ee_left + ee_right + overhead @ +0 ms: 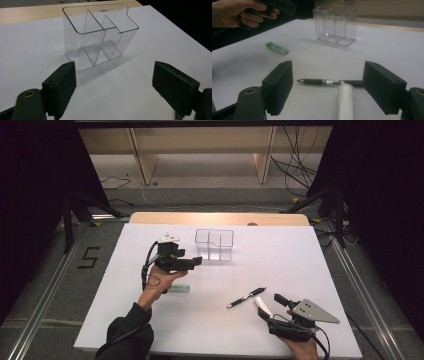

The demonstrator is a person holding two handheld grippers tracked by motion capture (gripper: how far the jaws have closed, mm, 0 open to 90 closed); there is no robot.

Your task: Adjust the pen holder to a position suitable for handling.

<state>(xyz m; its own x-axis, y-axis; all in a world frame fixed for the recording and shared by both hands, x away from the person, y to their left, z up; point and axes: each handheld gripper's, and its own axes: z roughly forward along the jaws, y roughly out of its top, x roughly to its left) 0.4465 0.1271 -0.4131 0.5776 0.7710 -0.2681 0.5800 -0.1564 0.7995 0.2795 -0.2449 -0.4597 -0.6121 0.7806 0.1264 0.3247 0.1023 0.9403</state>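
Observation:
A clear plastic organiser (215, 244) with three compartments stands upright and empty at the back middle of the white table top (290, 260). My left gripper (196, 261) hovers just left of it, jaws wide open with nothing between them. In the left gripper view the organiser (100, 35) rises right ahead of the gripper (113, 72). My right gripper (270, 304) rests near the front right edge, open. A white tube (345, 100) lies between its jaws (328, 72) without either pad touching it. A black pen (246, 297) (327, 82) lies just beyond the tube.
A small white stick with a green cap (178, 289) (277, 48) lies on the table under the left hand. A wooden strip (220, 218) borders the table's far edge. Tripod legs (75, 210) and cables stand on the floor around it.

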